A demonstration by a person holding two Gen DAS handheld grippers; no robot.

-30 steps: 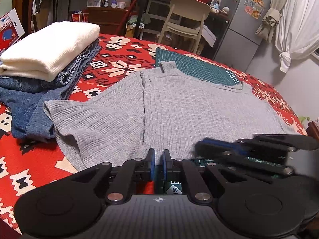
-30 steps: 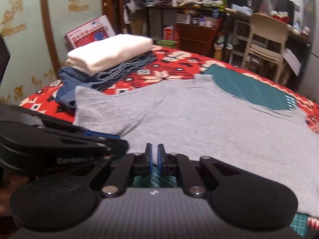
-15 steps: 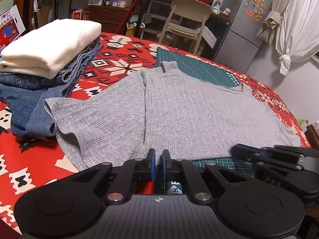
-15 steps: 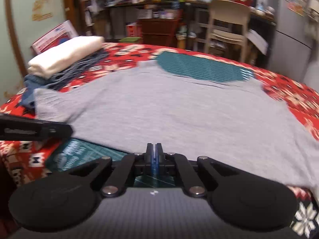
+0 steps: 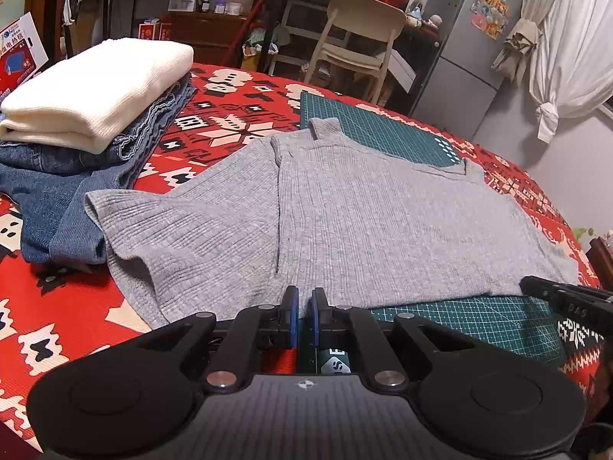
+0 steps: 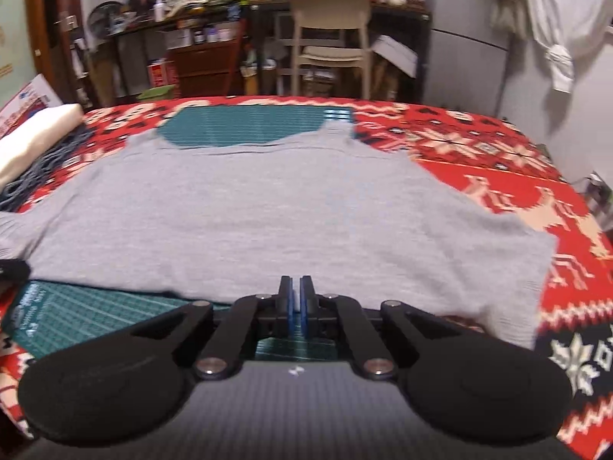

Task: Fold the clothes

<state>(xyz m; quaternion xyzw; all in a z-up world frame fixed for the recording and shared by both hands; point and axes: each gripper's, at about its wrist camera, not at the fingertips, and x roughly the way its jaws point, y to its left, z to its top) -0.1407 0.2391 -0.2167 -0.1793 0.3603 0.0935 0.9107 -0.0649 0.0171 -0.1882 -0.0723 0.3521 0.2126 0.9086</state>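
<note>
A grey ribbed sweater [image 5: 375,222] lies flat and spread out on the red patterned cloth, its collar at the far side and one short sleeve [image 5: 161,230] fanned out to the left. In the right wrist view the same sweater [image 6: 268,211] fills the middle. My left gripper [image 5: 302,308] hovers at the near hem, shut, with nothing between its blue pads. My right gripper [image 6: 295,295] is also shut and holds nothing, just short of the hem further to the right. Its black tip [image 5: 563,299] shows at the right edge of the left wrist view.
A green cutting mat [image 5: 459,318] lies under the sweater. A folded cream garment [image 5: 95,88] rests on folded blue jeans [image 5: 57,191] at the left. Beyond the table stand a beige chair [image 6: 329,38], cluttered shelves and a grey fridge [image 5: 471,38].
My right gripper has swung away to the right, from beside the left one to the sweater's right half. The left gripper has stayed in place. The sweater has not moved.
</note>
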